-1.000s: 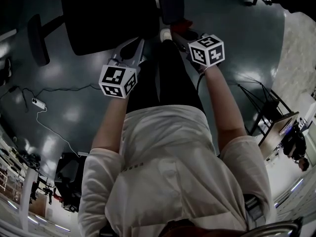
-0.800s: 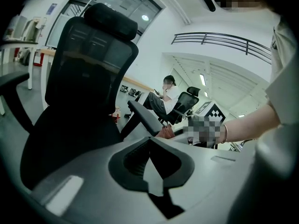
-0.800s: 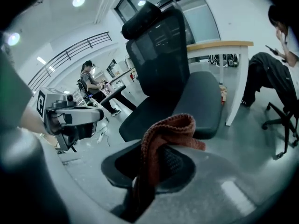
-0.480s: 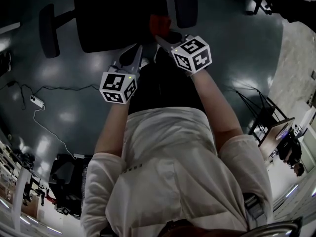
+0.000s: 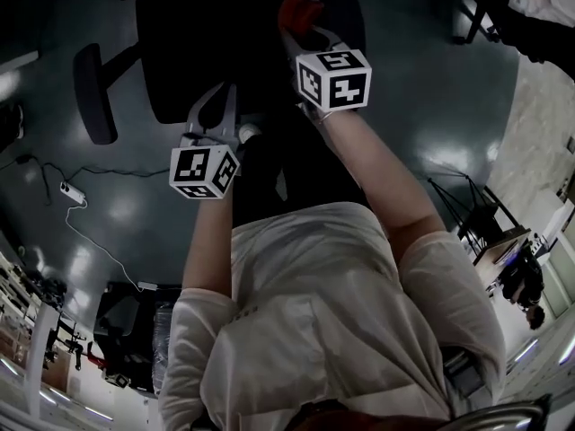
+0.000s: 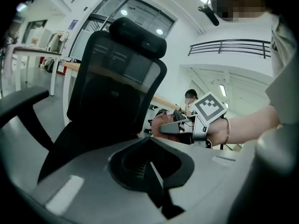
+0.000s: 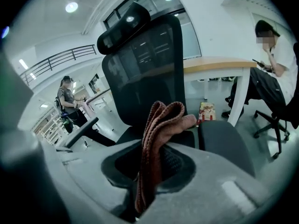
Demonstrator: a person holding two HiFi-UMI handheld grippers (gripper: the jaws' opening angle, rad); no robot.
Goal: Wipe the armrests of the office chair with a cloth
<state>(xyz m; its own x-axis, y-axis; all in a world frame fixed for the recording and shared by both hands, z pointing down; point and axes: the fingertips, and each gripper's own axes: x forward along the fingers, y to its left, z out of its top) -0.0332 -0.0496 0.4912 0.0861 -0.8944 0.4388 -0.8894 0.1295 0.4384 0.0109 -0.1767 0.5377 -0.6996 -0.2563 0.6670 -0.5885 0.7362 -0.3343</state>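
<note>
While the right gripper (image 7: pixel 147 171) clamps a red cloth (image 7: pixel 159 125) just beside the chair (image 7: pixel 145 64) armrest (image 7: pixel 224 146), the left gripper (image 6: pixel 152 171) hovers at the seat (image 5: pixel 202 48) front edge, jaws pressed together, empty.

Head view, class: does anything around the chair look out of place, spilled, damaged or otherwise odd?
Nothing is spilled or damaged. One stray item: a power strip with its cable trailing loose across the floor at the view's left, near the office chair. The cloth sits bunched in the right gripper, as wiping needs.
</note>
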